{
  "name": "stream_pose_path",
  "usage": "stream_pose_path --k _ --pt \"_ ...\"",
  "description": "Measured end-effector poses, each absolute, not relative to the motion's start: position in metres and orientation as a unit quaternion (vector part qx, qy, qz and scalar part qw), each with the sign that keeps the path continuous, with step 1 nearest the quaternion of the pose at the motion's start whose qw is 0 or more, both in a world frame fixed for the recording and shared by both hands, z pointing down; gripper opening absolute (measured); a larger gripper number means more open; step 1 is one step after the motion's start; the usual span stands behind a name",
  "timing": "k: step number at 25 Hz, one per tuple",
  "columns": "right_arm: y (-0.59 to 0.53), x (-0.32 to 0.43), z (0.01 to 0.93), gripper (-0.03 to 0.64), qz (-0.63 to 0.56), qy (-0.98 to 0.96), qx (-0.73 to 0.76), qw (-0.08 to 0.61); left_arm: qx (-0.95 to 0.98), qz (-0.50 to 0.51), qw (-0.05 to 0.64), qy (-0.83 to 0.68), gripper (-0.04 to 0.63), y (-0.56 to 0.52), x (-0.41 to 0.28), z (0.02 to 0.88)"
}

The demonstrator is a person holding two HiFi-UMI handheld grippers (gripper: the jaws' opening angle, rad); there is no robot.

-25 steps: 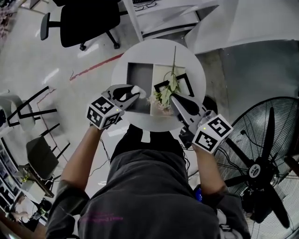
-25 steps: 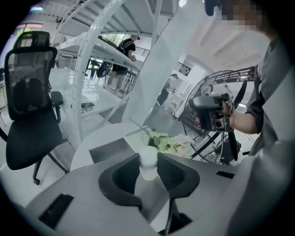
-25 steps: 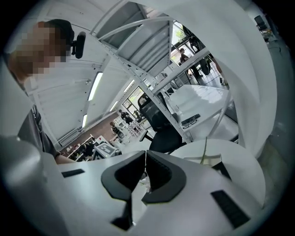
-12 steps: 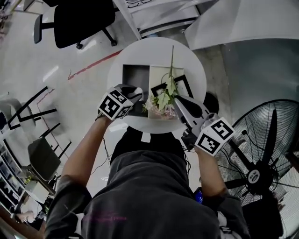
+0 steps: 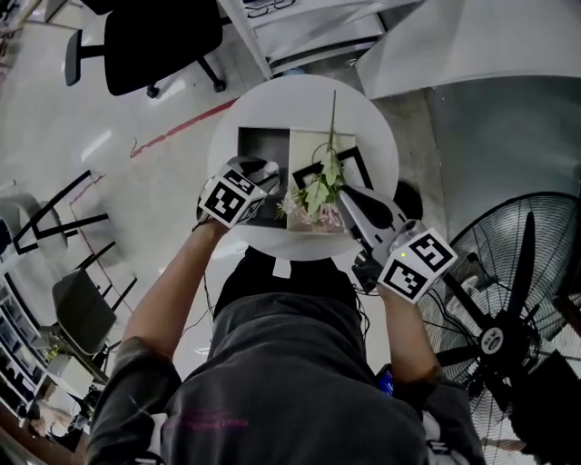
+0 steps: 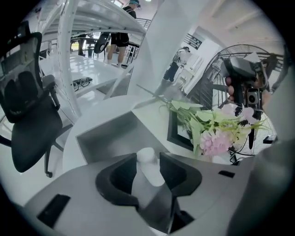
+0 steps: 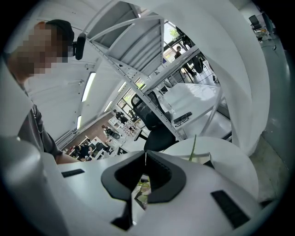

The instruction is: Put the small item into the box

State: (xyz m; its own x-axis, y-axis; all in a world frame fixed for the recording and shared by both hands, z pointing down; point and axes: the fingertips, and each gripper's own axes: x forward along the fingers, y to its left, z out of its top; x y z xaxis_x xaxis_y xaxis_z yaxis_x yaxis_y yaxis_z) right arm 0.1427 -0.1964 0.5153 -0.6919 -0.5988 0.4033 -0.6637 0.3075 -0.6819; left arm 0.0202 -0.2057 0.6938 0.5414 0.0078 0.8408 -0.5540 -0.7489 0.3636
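Note:
An open box sits on the round white table [image 5: 377, 127], its grey inside [image 5: 260, 145] [image 6: 110, 133] to the left and a white panel [image 5: 313, 143] to the right. My left gripper [image 5: 263, 174] [image 6: 148, 159] hovers over the box's near edge. Its jaws are opening, and the small white cylindrical item [image 6: 147, 163] [image 5: 270, 166] still lies between them, tilted, with a thin gap on one side. A pink flower sprig [image 5: 313, 192] [image 6: 214, 136] lies across the white panel. My right gripper [image 5: 339, 193] [image 7: 144, 159] is shut, its tips at the blossoms. I cannot tell whether it pinches them.
A black frame [image 5: 361, 163] lies under the flower. A large floor fan [image 5: 508, 318] stands at the right, close to my right arm. A black office chair [image 5: 154, 41] and a white shelf frame [image 5: 309, 27] stand beyond the table.
My left gripper has moved right and forward with the white item, from the table's left edge to the box's near edge. The right gripper has barely moved.

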Motion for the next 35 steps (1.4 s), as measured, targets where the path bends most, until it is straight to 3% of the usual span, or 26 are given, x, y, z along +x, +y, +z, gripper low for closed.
stream_pose_path --k 11,26,35 --pt "-0.187 0.122 0.493 0.023 0.418 -0.824 0.382 0.035 0.849 0.390 0.277 -0.225 0.187 -0.212 -0.004 0.638" --pt "-0.162 0.073 0.433 0.023 0.356 -0.856 0.373 0.037 0.902 0.260 0.209 -0.273 0.066 -0.178 -0.046 0.500" --pt "-0.143 0.047 0.395 0.023 0.314 -0.870 0.378 0.031 0.926 0.193 0.163 -0.279 0.031 -0.155 -0.068 0.427"
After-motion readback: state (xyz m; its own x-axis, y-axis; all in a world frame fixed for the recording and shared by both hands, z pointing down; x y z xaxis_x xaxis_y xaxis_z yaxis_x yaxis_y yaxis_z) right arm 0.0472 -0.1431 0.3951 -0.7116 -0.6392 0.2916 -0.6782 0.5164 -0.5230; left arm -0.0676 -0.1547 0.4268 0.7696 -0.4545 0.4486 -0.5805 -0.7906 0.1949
